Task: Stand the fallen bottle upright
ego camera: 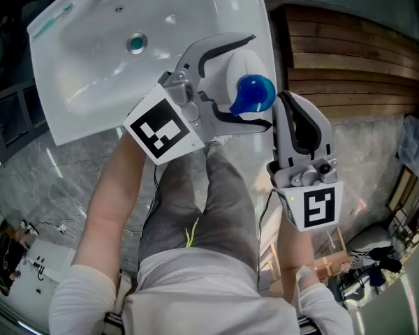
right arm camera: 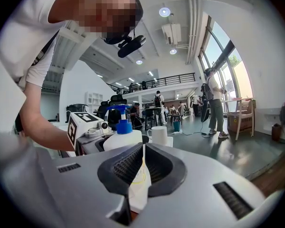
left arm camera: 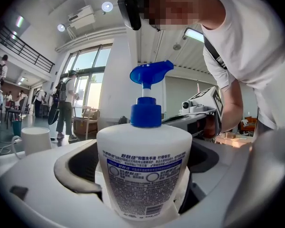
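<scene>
White sink [ego camera: 91, 82] fills upper left of head view. Left gripper [ego camera: 262, 82]: jaws spread wide either side of bottle, pads apparently just off its sides. Right gripper [ego camera: 290, 102] just beside it, jaws together, pinching thin white strip [right arm camera: 138, 184]. Bottle [left arm camera: 142, 170] upright on sink's near rim, blue pump on top. White cup [left arm camera: 35, 139] behind.

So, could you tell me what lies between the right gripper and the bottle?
One jaw of the left gripper, beside the pump bottle, in the head view.
</scene>
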Tool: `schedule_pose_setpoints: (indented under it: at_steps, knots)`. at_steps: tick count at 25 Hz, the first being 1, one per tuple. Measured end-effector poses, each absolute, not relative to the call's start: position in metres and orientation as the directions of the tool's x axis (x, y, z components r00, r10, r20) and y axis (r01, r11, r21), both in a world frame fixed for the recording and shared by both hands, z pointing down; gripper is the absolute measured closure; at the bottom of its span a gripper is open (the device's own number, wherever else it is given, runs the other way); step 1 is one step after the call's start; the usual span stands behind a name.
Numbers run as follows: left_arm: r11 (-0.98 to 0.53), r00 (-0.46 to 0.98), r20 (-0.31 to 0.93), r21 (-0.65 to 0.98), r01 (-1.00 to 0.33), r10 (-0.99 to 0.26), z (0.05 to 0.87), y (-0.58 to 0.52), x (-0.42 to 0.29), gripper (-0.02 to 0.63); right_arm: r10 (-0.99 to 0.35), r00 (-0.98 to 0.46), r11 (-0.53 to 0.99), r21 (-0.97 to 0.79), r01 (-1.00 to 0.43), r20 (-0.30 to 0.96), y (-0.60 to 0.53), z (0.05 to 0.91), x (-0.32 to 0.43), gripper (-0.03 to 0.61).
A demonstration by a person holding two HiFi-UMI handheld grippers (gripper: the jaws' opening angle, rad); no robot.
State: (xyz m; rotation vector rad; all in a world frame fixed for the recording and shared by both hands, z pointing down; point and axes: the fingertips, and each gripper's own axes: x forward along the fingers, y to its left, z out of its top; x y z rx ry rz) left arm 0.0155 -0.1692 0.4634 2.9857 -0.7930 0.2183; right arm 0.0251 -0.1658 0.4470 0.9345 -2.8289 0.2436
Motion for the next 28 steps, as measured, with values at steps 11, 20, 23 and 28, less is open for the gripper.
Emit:
schedule_pose_setpoints:
  at_steps: [11,20,23,28]
  knots:
    - [-0.846,0.84,0.139,0.034,-0.533,-0.524,0.449,-0.153,-0.008,0.069,-0.615,-0.763,0.765,-0.083,-0.638,0.2,-0.159,0.438,0.043,0.537]
    - [-0.802,0.803,0.124,0.074,-0.593,-0.583,0.43,-0.135,-0.029,0.069,-0.669,-0.712,0.717,-0.068,-0.694,0.213,-0.144,0.41,0.059,0.537]
    - [-0.761,0.769,0.103,0.112,-0.639,-0.63,0.417,-0.134,-0.041,0.071,-0.68,-0.701,0.708,-0.056,-0.704,0.214,-0.133,0.394,0.062,0.537]
    - [-0.728,0.728,0.16,0.068,-0.682,-0.667,0.401,-0.122,-0.053,0.072,-0.69,-0.696,0.705,-0.035,-0.709,0.2,-0.11,0.359,0.054,0.537]
